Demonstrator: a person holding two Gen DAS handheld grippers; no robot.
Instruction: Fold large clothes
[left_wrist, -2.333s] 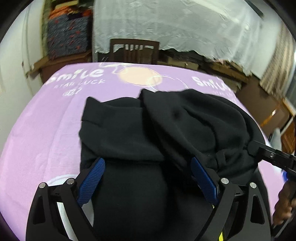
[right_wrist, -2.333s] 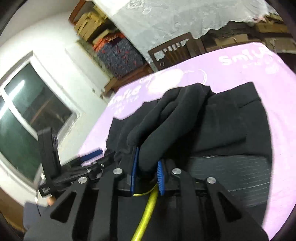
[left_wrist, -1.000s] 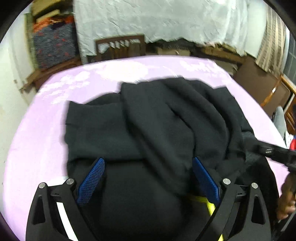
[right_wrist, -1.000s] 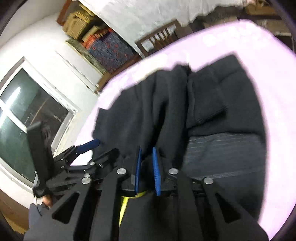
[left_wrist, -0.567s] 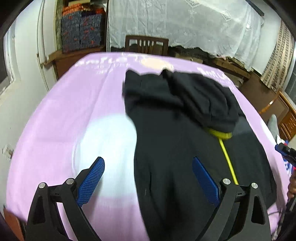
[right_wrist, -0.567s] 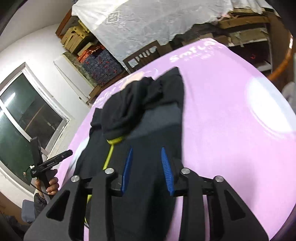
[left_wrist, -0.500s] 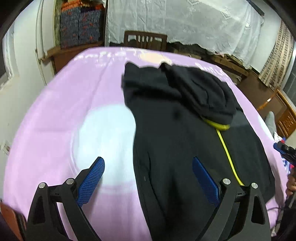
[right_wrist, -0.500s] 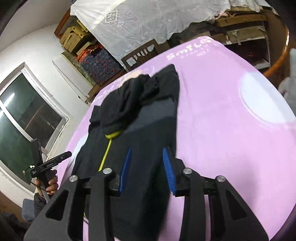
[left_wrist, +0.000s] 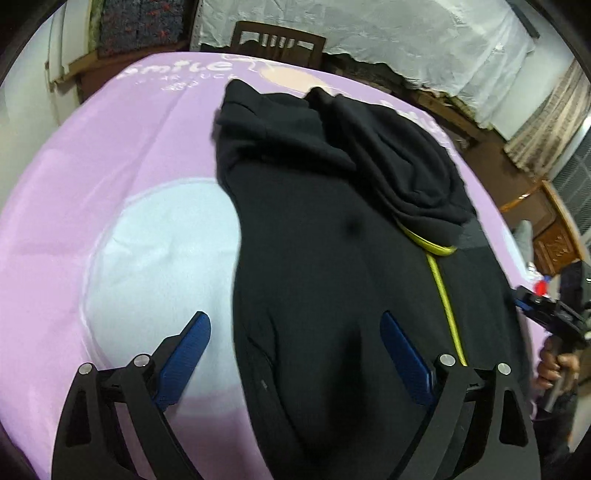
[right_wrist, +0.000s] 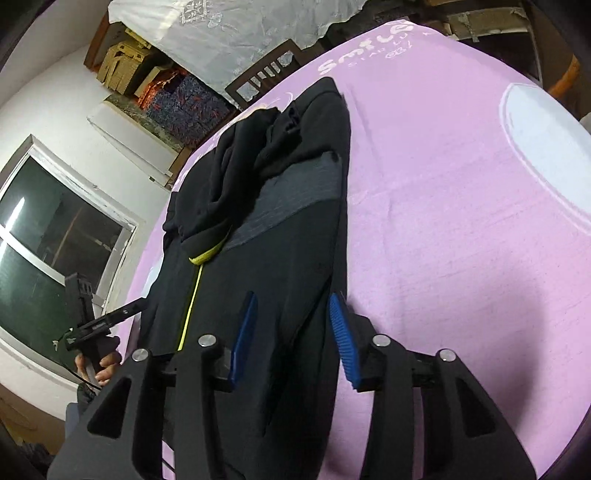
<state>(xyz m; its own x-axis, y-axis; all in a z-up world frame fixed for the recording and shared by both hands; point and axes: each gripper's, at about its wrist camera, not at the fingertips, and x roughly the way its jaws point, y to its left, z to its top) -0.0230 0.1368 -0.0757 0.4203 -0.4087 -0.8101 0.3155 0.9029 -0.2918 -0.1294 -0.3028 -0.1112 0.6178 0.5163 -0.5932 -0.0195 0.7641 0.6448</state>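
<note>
Black jacket (left_wrist: 332, 266) lies lengthwise on a pink bedspread (left_wrist: 110, 155), its near hem below both tools and its hood (left_wrist: 399, 155) and sleeves heaped at the far end. Nearest the lens, the left gripper (left_wrist: 295, 354) hangs with its blue pads spread wide and empty over the garment's left edge, one pad over bare spread, the other over cloth. The right gripper (right_wrist: 291, 332) stands part open, its jaws opening, with the jacket's right edge lying under the gap but no pad pressing it. The likely trouble, by this view: a pinch here could catch only the top layer, or the spread with it, and drag the yellow zip line (left_wrist: 443, 295) askew; the loose heap beyond could slide or unroll if the body is lifted quickly. Room looks generous to either side, with open spread left and right of the cloth. Farther off, the bed's far edge meets a wooden chair (left_wrist: 280, 40) and draped white cloth (left_wrist: 424, 44), leaving less room there.
</note>
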